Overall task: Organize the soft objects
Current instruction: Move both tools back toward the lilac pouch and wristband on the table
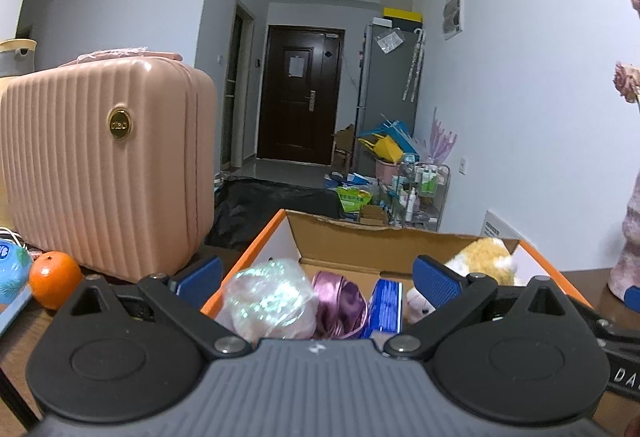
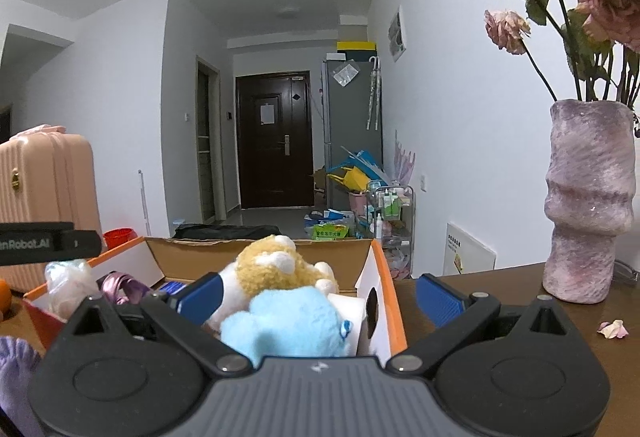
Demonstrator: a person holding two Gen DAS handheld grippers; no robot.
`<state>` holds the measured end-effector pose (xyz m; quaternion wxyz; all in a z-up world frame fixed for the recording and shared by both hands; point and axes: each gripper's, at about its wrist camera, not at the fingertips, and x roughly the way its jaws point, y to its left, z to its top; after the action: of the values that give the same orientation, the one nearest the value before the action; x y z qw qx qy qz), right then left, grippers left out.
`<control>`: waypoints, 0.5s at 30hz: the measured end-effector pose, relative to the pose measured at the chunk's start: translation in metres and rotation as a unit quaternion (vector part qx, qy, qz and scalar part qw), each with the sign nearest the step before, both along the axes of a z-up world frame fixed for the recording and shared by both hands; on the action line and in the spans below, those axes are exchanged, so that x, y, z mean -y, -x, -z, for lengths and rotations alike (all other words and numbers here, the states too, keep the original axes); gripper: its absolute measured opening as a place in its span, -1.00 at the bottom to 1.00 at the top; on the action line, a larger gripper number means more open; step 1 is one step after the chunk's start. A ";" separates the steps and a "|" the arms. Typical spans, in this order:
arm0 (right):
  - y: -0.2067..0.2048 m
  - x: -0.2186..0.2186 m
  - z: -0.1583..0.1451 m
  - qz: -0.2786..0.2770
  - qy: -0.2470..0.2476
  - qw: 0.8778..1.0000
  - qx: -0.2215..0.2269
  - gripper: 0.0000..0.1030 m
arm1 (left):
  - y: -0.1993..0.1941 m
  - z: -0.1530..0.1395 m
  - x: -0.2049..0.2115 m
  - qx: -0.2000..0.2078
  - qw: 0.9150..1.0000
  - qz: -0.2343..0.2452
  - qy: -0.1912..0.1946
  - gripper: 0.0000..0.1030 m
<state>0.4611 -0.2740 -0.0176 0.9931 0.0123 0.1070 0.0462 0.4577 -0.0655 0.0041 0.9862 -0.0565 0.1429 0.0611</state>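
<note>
An orange-rimmed cardboard box (image 1: 260, 237) holds soft things: a shiny plastic-wrapped bundle (image 1: 268, 301), a purple satin piece (image 1: 340, 305), a blue pack (image 1: 386, 307), a pink plush (image 1: 418, 307) and a yellow-white plush (image 1: 486, 261). My left gripper (image 1: 316, 281) hangs open over the box's near left side, gripping nothing. In the right wrist view the yellow-white plush (image 2: 276, 265) lies behind a light blue plush (image 2: 288, 321) at the box's right end (image 2: 384, 269). My right gripper (image 2: 318, 299) is open and straddles that wall without pressing on anything.
A pink ribbed suitcase (image 1: 104, 165) stands left of the box, with an orange (image 1: 54, 285) in front of it. A mauve vase (image 2: 588, 205) of dried roses stands on the wooden table at the right, near a fallen petal (image 2: 612, 329). A lilac fuzzy item (image 2: 16, 377) lies at lower left.
</note>
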 end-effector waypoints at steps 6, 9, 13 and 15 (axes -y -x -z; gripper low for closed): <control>0.019 0.004 0.000 -0.016 0.007 1.000 -0.001 1.00 | 0.020 0.002 -0.011 -0.001 1.000 0.020 -0.011 1.00; 0.030 0.005 0.000 -0.024 0.011 1.000 -0.002 1.00 | 0.029 0.004 -0.013 0.000 0.999 0.030 -0.025 1.00; 0.044 0.006 0.000 -0.037 0.015 0.999 -0.004 1.00 | 0.040 0.005 -0.018 0.003 0.998 0.039 -0.039 1.00; 0.049 0.007 0.000 -0.042 0.015 0.999 -0.005 1.00 | 0.044 0.006 -0.022 0.004 0.998 0.043 -0.047 1.00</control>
<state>0.4120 -0.2811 -0.0177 0.9898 -0.0067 0.1131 0.0866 0.4132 -0.0436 -0.0020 0.9901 -0.0037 0.1382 0.0254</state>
